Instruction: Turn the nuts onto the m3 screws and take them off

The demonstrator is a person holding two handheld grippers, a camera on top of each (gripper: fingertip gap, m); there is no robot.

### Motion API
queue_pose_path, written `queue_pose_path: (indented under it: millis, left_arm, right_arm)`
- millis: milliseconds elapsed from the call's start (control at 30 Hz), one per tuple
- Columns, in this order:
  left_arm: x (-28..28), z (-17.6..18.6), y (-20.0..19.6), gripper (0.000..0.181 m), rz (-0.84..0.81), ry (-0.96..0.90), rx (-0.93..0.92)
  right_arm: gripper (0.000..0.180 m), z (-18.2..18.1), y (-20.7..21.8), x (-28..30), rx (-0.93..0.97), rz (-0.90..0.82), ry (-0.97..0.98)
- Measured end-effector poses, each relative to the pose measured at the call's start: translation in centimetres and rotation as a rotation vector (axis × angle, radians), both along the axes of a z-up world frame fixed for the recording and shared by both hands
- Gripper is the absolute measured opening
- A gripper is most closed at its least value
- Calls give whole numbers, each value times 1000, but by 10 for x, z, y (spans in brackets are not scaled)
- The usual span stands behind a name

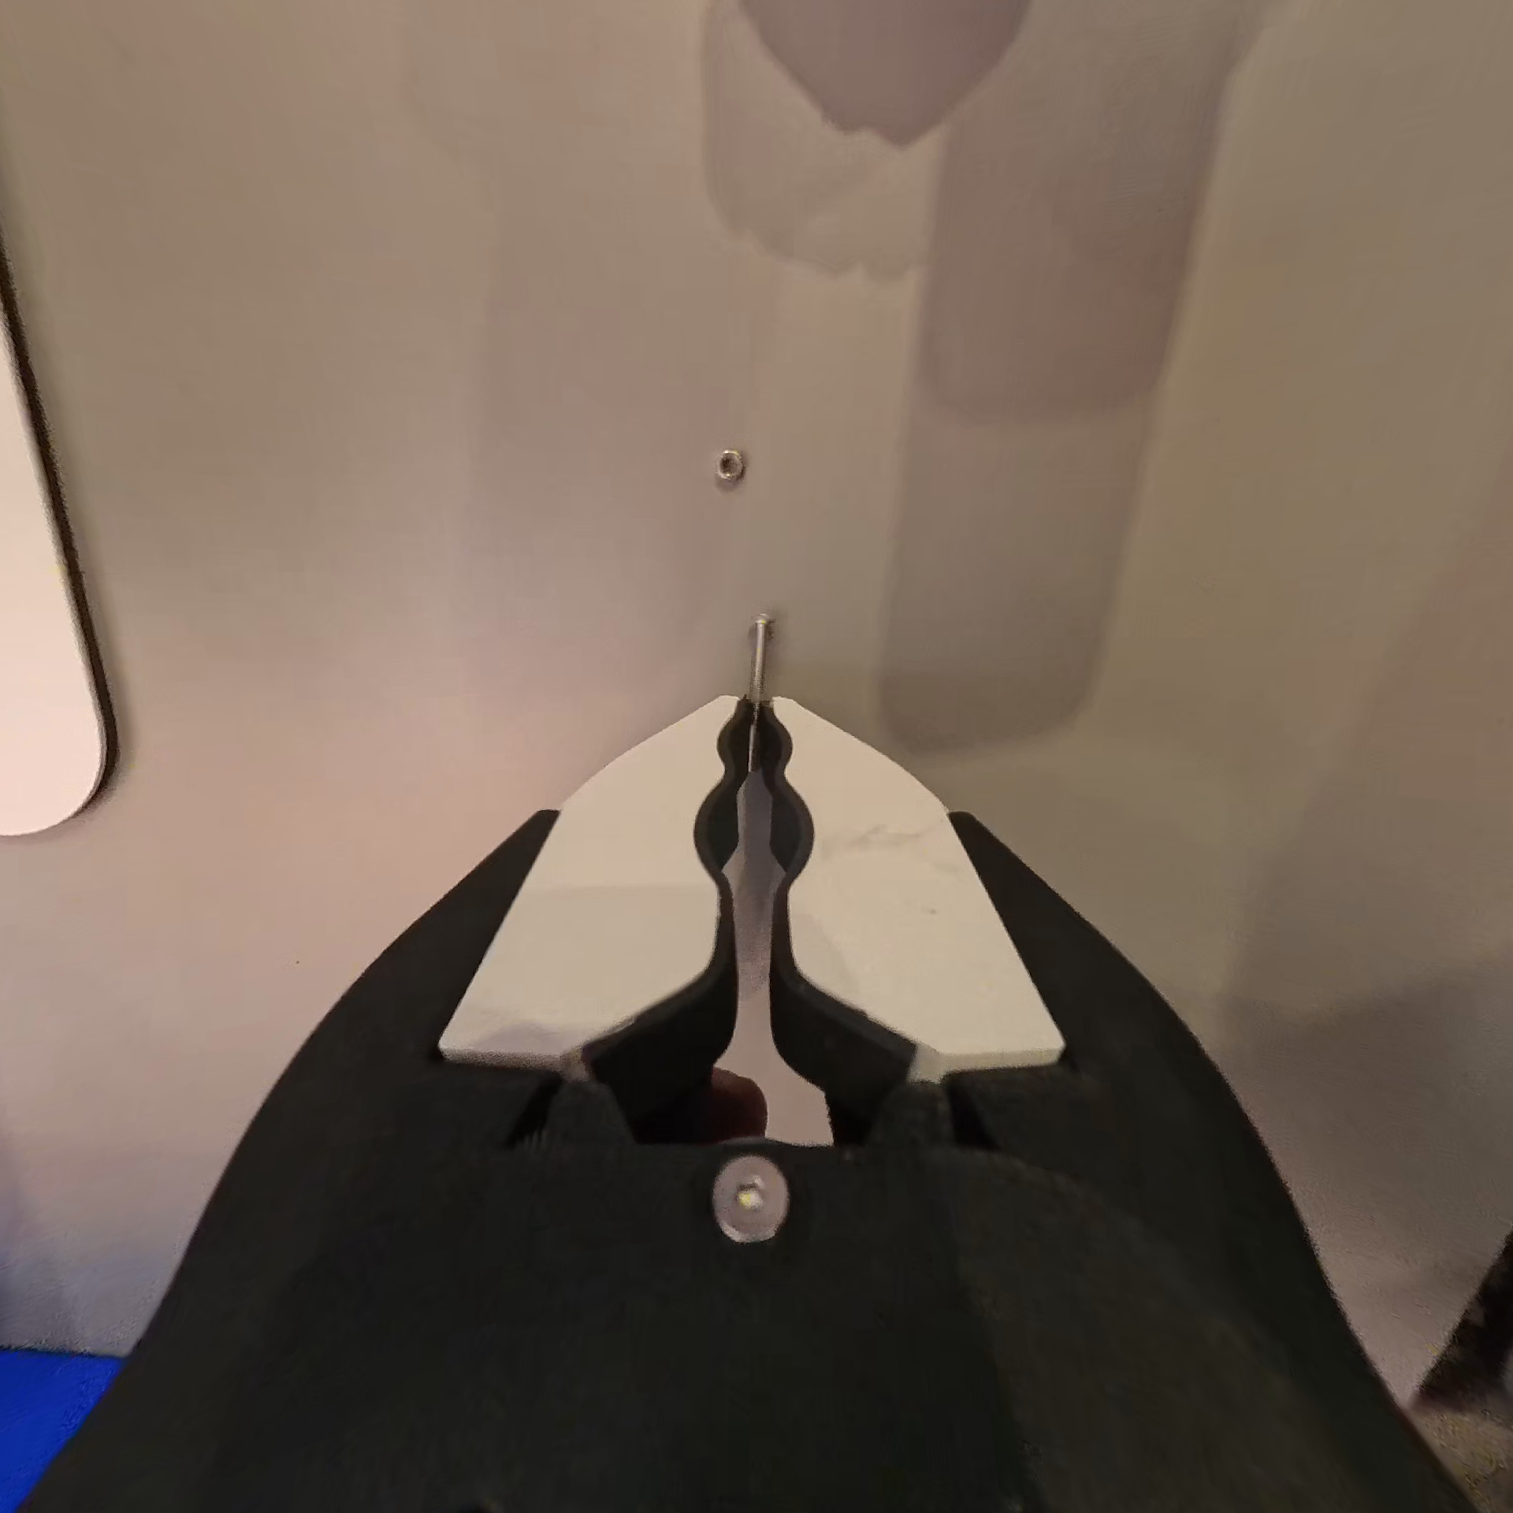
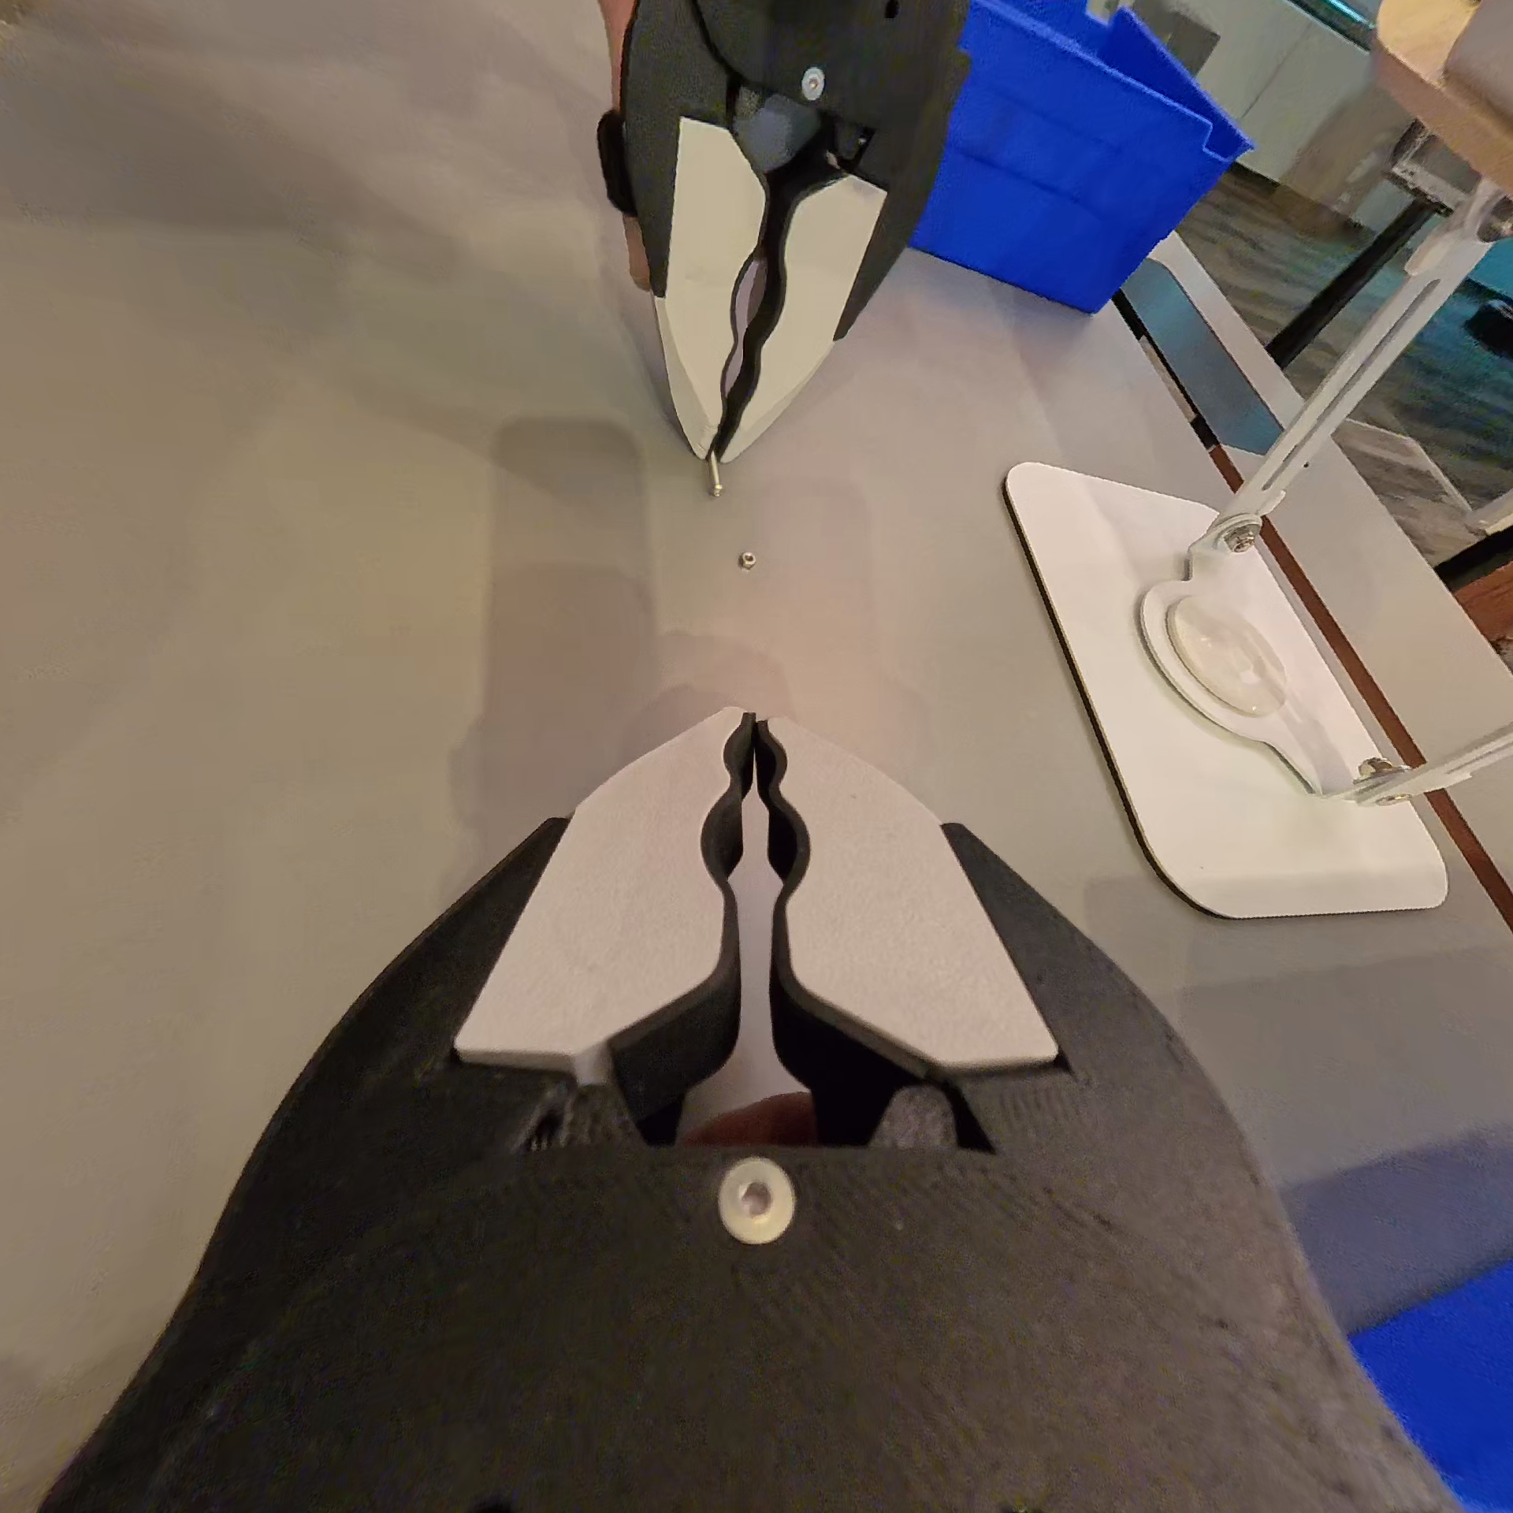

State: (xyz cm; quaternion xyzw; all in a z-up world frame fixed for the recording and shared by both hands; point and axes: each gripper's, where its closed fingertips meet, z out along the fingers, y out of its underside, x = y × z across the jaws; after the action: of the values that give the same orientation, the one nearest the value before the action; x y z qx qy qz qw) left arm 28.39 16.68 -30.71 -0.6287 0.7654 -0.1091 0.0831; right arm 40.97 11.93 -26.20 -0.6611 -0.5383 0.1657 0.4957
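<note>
The left gripper (image 1: 755,706) has its jaws closed on a thin metal screw (image 1: 760,659), whose long axis runs straight out from the tips with the head pointing down at the smooth grey table (image 1: 368,409). A small shiny nut (image 1: 729,465) lies flat on the table just past it. Only the right wrist view shows the right gripper (image 2: 755,720), jaws closed with nothing between them, the blue plastic bin (image 2: 1064,164) and the flat white stand base (image 2: 1146,671) at the right.
</note>
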Motion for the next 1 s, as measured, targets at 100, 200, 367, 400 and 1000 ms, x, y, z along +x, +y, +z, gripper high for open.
queue_pose_path:
  millis: [100, 200, 367, 400, 1000]
  left_arm:
    - [4, 6, 3, 1, 67, -116, 8]
    - [14, 24, 4, 1, 129, -304, -23]
    - [40, 73, 0, 1, 169, -672, -117]
    - [46, 82, -2, 1, 178, -733, -156]
    - [82, 158, -6, 1, 255, -1342, -684]
  right_arm:
    - [0, 5, 2, 2, 3, -15, 37]
    - [0, 12, 4, 5, -6, -26, 85]
    - [3, 36, 2, -4, -39, -12, 262]
    - [4, 43, 3, -8, -44, -12, 309]
    - [14, 97, 29, -40, -183, -34, 660]
